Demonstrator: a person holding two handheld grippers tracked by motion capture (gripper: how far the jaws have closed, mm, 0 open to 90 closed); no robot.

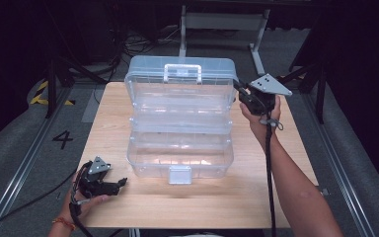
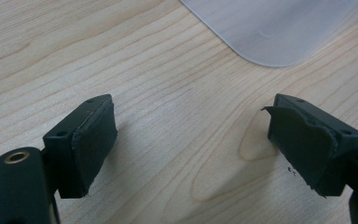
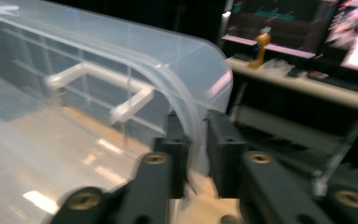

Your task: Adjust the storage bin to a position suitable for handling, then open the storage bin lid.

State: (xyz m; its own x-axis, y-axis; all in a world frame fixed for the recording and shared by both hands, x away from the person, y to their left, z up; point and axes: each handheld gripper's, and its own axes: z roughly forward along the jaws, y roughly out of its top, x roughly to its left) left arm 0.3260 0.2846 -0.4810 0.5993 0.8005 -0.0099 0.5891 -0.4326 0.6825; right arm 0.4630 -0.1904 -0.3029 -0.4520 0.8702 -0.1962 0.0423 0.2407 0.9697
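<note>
High view: a clear plastic box (image 1: 180, 143) sits mid-tabletop (image 1: 113, 207) with its lid (image 1: 180, 79) raised. Right hand-held gripper (image 1: 241, 95) is clamped on the lid's right edge, the rim pinched between its jaws. Left hand-held gripper (image 1: 123, 181) rests on the tabletop near the box's front-left corner, jaws spread, grasping nothing.

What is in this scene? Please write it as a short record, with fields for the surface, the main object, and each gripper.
surface: wooden table
main object: clear plastic box, its lid raised at the far side
box front: latch facing the person
left gripper: jaws wide apart, nothing between them, over bare table near the box's front left corner
right gripper: jaws closed on the lid's right edge
</note>
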